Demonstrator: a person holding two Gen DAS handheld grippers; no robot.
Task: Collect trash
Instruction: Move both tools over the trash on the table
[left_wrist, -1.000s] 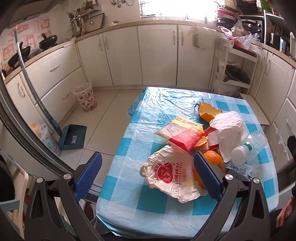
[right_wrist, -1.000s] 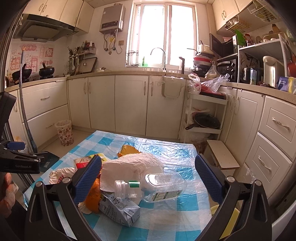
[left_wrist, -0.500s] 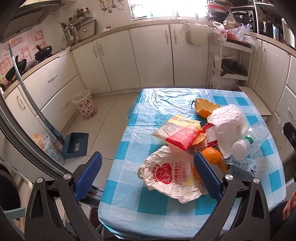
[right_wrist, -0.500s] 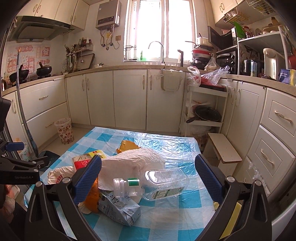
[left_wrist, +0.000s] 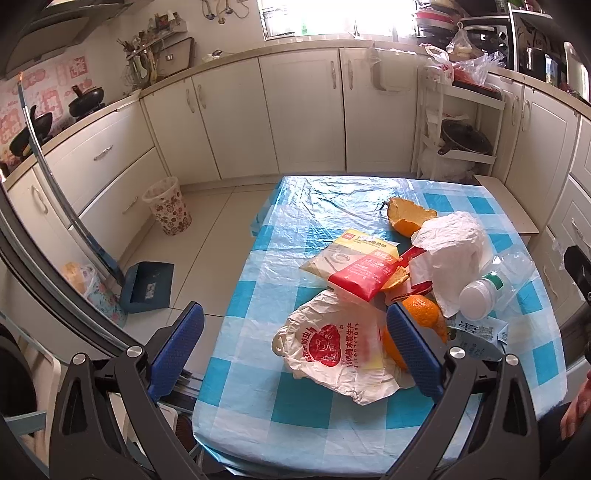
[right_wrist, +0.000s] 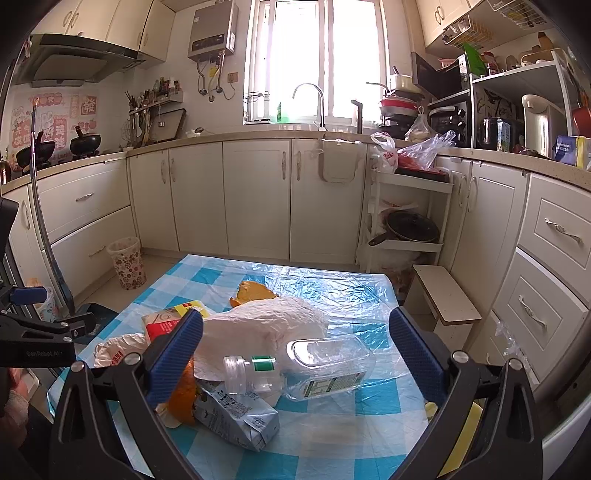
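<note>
Trash heap on the checked worktop (left_wrist: 236, 402): clear bottle (right_wrist: 317, 369) lying crosswise, cap to the left, squarely between the spread fingers of the right tool (right_wrist: 295, 365), nearer it than the left tool (left_wrist: 295, 354), likewise spread, empty, above the printed bag (left_wrist: 332, 350).

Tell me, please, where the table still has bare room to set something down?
The table's far end beyond the orange peel is bare, and so is the left strip beside the printed plastic bag. The near edge is bare too. The right half is crowded: white bag, bottle, carton.
</note>
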